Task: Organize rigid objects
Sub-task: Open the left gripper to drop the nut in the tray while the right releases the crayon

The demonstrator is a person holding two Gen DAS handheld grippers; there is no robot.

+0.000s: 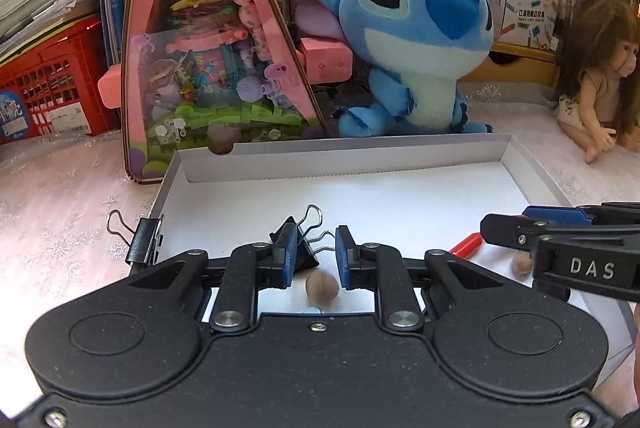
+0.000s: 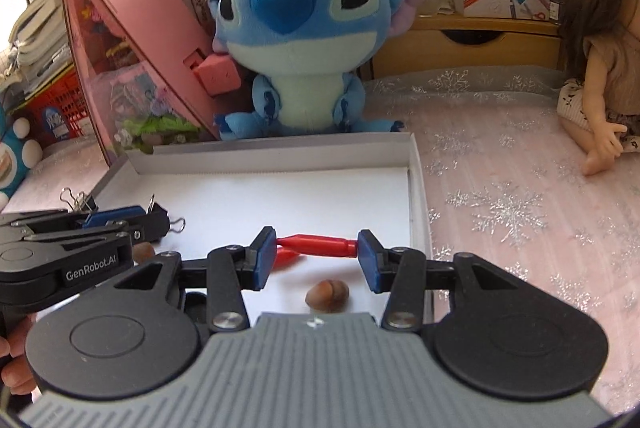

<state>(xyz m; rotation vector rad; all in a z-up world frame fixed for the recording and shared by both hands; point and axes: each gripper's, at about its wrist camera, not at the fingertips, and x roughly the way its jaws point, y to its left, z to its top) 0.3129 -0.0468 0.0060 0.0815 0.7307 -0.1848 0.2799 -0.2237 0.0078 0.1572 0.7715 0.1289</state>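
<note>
1. While both tools hang over the white box [image 1: 532, 164], we judge the sorting to be midway: several small hard items already lie inside its shallow cardboard walls, which keep round pieces from rolling off the bench [image 2: 500, 204].
2. Our left tool [image 1: 316, 254] has its blue pads apart. A black binder clip [image 1: 298, 248] sits just beside the left pad, wire handles up, and we cannot tell whether pad and clip touch. A brown nut [image 1: 322, 287] lies on the box floor between the pads, nearer the camera.
3. Our right tool [image 2: 316, 258] is also spread wide, with a red plastic piece [image 2: 320, 244] lying crosswise between its pads. Its ends look close to each pad, but nothing is clamped. A second nut [image 2: 327, 295] rests just in front of it, closer to us.
4. Another binder clip [image 1: 144, 240] is pinched on the box's left rim, perhaps parked there so it stays put.
5. As for materials: the clips are folded black steel with springy wire loops, slippery on their sloped faces; the nuts are matte, rounded and likely to roll; the red piece is smooth, slender plastic; the box is stiff white card.
6. The bench wears a pink cloth with silvery snowflakes, and a blue plush toy [image 2: 300, 28] sits behind the box, well apart from our work.
</note>
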